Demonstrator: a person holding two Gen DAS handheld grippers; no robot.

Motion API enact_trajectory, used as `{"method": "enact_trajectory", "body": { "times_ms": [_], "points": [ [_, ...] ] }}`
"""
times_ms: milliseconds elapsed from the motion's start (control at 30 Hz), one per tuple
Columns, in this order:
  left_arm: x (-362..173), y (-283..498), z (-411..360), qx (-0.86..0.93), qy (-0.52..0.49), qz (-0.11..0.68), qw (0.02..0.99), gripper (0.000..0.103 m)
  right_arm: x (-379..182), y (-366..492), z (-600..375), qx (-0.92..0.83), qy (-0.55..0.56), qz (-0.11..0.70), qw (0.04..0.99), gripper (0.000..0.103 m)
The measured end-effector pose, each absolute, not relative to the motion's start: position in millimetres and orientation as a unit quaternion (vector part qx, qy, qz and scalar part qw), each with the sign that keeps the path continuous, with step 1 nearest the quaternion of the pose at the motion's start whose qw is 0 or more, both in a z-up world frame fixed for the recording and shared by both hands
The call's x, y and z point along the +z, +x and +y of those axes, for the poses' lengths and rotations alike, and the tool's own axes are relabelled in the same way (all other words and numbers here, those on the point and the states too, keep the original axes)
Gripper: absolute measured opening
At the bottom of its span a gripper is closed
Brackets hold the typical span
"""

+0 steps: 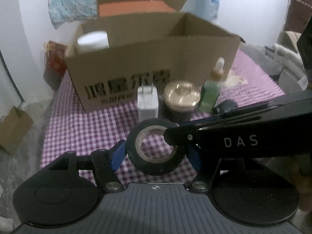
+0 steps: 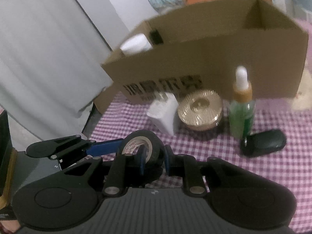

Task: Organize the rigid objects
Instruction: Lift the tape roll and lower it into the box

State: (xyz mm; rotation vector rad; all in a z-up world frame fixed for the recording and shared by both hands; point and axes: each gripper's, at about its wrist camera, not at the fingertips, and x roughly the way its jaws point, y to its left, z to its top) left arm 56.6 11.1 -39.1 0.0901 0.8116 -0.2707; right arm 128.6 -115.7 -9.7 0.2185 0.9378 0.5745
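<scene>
A black tape roll [image 1: 156, 167] hangs above the purple checked cloth, held by both grippers. My left gripper [image 1: 156, 155] is shut on it, with a blue pad pressing each side of the roll's outer rim. My right gripper [image 1: 175, 131] comes in from the right, shut on the roll's wall. In the right wrist view the tape roll [image 2: 156, 146] stands on edge in my right gripper [image 2: 154, 160], one pad inside the hole and one outside. One of the left gripper's fingers [image 2: 103, 148] reaches the roll from the left.
An open cardboard box [image 1: 156, 58] stands behind, with a white cylinder [image 1: 92, 42] inside. In front of it are a white charger plug [image 1: 147, 103], a gold-lidded jar [image 1: 181, 99], a green dropper bottle [image 1: 211, 91] and a black key fob [image 2: 263, 142].
</scene>
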Motion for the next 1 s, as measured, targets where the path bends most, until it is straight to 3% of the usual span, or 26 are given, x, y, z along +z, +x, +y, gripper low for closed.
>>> {"method": "enact_trajectory", "body": {
  "times_ms": [300, 600, 800, 1000],
  "points": [
    [28.6, 45.8, 3.6, -0.125, 0.068, 0.305, 0.942, 0.066, 61.9, 112.1, -123.5, 0.289, 0.084, 0.352, 0.886, 0.021],
    [82.3, 100.9, -12.2, -0.146, 0.086, 0.272, 0.947, 0.066, 127.5, 154.5, -133.8, 0.295, 0.045, 0.298, 0.907, 0.022],
    [82.6, 170.9, -18.9, -0.159, 0.068, 0.332, 0.927, 0.066, 135.0, 227.5, -141.9, 0.299, 0.046, 0.348, 0.888, 0.021],
    [45.3, 236.4, -31.5, -0.161, 0.069, 0.423, 0.889, 0.066, 97.0, 299.9, -147.8, 0.289, 0.073, 0.448, 0.843, 0.022]
  ]
}}
